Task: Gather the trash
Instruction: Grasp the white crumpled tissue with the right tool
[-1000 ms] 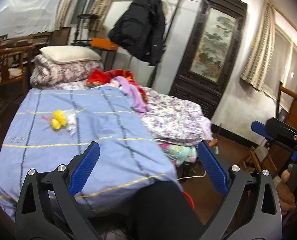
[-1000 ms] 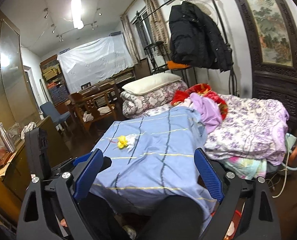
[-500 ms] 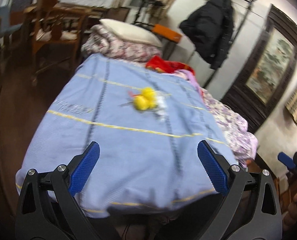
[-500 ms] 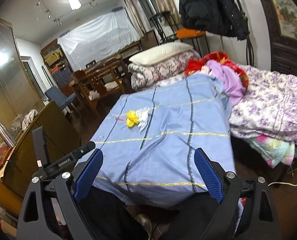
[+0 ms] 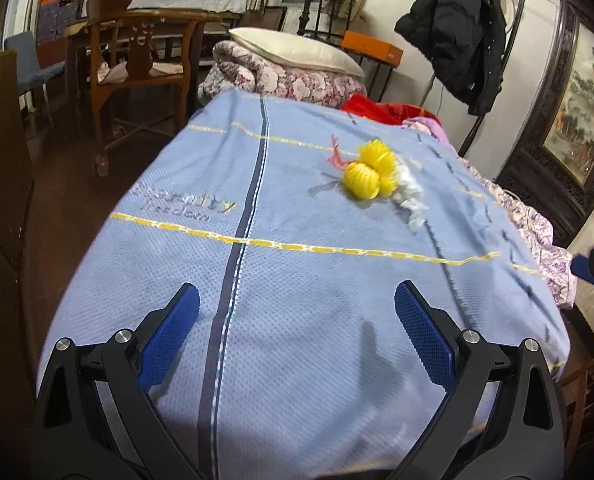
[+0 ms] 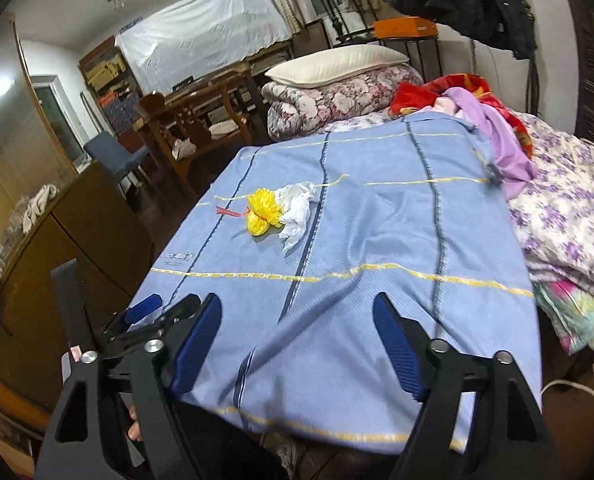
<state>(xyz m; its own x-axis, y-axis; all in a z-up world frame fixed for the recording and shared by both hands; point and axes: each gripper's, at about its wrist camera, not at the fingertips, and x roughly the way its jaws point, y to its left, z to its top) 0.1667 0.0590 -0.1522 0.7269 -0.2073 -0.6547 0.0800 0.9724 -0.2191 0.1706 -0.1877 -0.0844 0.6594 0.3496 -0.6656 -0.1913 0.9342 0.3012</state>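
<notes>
A small heap of trash lies on the blue blanket (image 5: 297,280) (image 6: 377,232): yellow mesh netting (image 5: 371,172) (image 6: 261,211), a crumpled white tissue (image 5: 409,190) (image 6: 297,210) touching it, and a red strip (image 5: 335,156) (image 6: 229,211) on its far left side. My left gripper (image 5: 295,332) hovers over the near end of the blanket, open and empty, well short of the heap. My right gripper (image 6: 297,338) is also above the near end, nothing between its jaws, which are closing. The left gripper's fingers (image 6: 145,308) show at the right view's lower left.
A folded floral quilt with a pillow (image 5: 297,56) lies at the bed's head. Purple and red clothes (image 6: 493,128) and a floral quilt (image 6: 577,216) pile on the right. Wooden chairs (image 5: 137,60) and a brown cabinet (image 6: 69,232) stand left. A black coat (image 5: 461,28) hangs behind.
Both grippers moved forward and dipped toward the bed, so the blanket and heap look closer. The right gripper's jaws have narrowed. The person's dark legs left both views.
</notes>
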